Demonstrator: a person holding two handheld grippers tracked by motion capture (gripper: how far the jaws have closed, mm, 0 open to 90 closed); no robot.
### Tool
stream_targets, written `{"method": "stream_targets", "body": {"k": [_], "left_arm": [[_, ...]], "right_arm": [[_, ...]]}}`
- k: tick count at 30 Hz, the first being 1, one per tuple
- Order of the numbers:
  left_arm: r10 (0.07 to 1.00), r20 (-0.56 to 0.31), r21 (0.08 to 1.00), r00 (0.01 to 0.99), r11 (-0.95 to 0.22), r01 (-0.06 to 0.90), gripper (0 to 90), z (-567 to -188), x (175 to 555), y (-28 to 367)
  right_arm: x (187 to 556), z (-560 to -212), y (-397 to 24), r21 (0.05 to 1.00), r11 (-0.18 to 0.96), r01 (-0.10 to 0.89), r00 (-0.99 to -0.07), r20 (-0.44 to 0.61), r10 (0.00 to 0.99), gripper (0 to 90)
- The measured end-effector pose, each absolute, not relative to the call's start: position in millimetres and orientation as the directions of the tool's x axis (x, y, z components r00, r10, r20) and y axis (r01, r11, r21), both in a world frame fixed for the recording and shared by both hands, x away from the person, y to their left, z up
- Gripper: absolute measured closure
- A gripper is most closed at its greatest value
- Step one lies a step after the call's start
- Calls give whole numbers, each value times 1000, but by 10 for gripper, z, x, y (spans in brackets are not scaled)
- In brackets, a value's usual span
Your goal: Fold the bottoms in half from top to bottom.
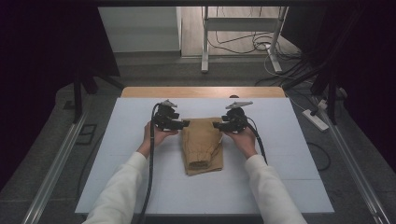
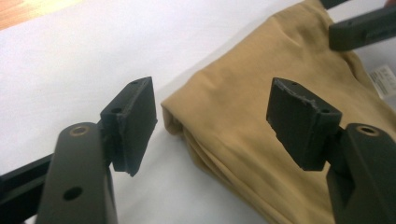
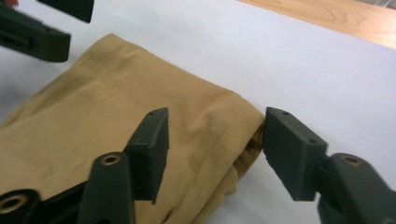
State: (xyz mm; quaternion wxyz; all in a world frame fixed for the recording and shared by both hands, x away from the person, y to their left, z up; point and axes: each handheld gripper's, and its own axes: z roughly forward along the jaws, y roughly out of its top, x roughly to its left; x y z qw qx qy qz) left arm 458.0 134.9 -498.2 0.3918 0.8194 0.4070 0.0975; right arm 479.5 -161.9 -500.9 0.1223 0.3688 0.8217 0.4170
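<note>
Cloth [image 1: 202, 145], tan and folded up, sits mid-worktop [image 1: 289, 154]. Your left gripper [image 1: 185, 124] is at its far left corner and your right gripper [image 1: 217, 125] at the far right one. Both sets of fingers are spread apart around those corners, not pinching anything.

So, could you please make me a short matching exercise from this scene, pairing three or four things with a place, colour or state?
Things:
1. folded garment
2. left gripper
3. table cover
4. wooden table edge

Descriptions:
A. pale, flat, spread under the work
B. tan, lying in the middle between the two grippers
C. a light brown strip along the far side
D. jaws open at the cloth's far left corner

Pairs: 1-B, 2-D, 3-A, 4-C
</note>
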Motion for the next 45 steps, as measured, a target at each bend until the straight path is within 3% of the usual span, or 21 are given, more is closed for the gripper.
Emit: {"method": "stream_targets", "body": {"k": [17, 45], "left_arm": [[681, -180, 727, 710, -394, 562, 325, -5017, 4247, 1394], [659, -185, 721, 729, -412, 556, 331, -5088, 3786, 1347]], "right_arm": [[4486, -4951, -1793, 771, 417, 481, -771, 146, 619, 376], [4043, -5035, -2047, 770, 424, 477, -788, 161, 594, 378]]}}
